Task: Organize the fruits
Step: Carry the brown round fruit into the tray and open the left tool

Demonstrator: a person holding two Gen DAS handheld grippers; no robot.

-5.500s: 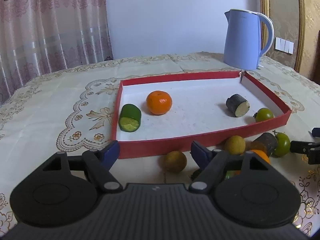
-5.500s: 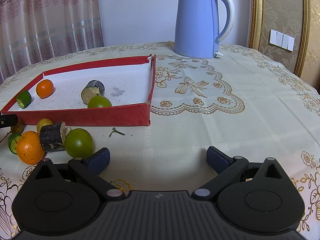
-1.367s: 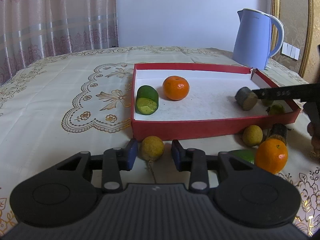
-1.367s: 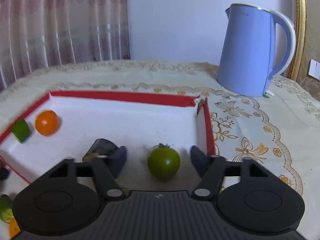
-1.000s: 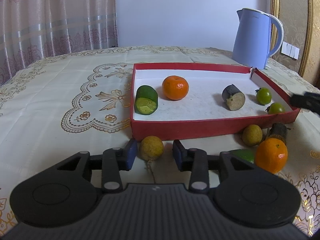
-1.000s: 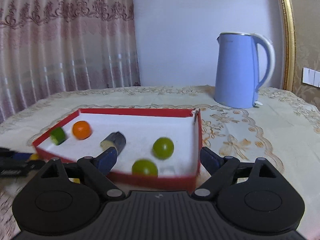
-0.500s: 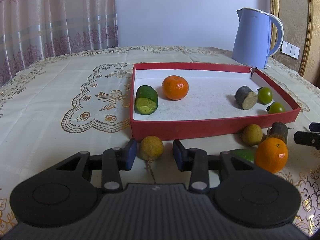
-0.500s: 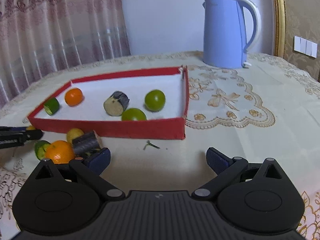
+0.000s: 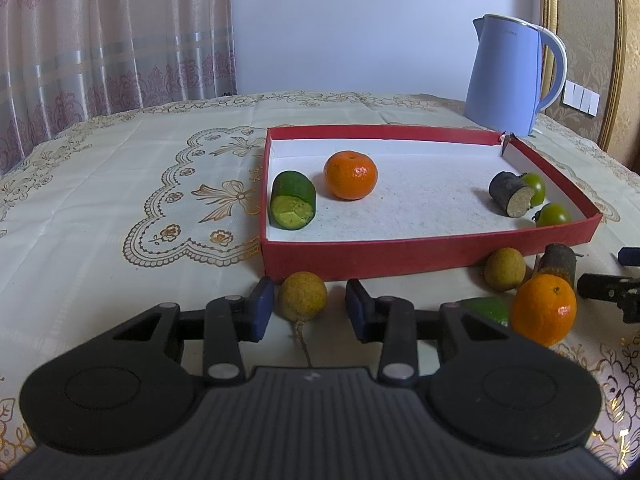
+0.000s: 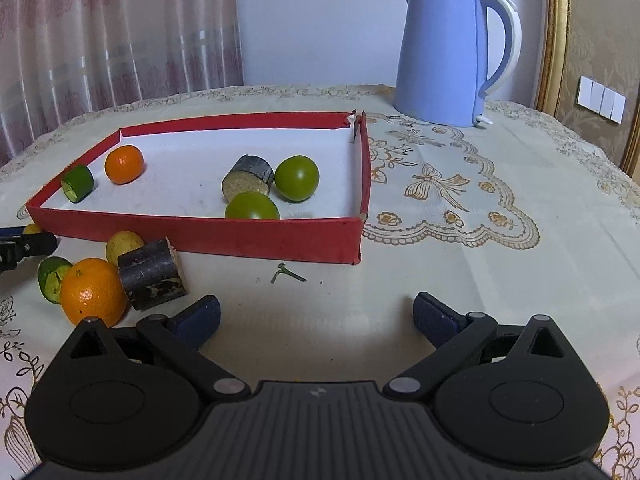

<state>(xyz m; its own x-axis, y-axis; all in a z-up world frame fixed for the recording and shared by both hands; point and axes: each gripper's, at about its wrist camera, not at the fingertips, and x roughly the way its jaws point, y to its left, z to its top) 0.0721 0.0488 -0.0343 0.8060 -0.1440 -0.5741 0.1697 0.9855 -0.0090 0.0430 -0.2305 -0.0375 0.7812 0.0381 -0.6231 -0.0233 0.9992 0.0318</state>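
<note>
Five pieces lie in the red tray (image 9: 420,258); five wait outside on the cloth. The left gripper (image 9: 310,309), part-closed, brackets a yellow fruit (image 9: 303,297), seemingly not yet pinching it. The right gripper (image 10: 316,318) gapes wide, empty, near the loose orange (image 10: 94,291).

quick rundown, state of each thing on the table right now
left gripper: open around yellow fruit, not clamped
right gripper: open, empty
red tray: holds five pieces
kettle: upright, lid shut
orange: outside tray
dark cut piece: on its side, outside tray
</note>
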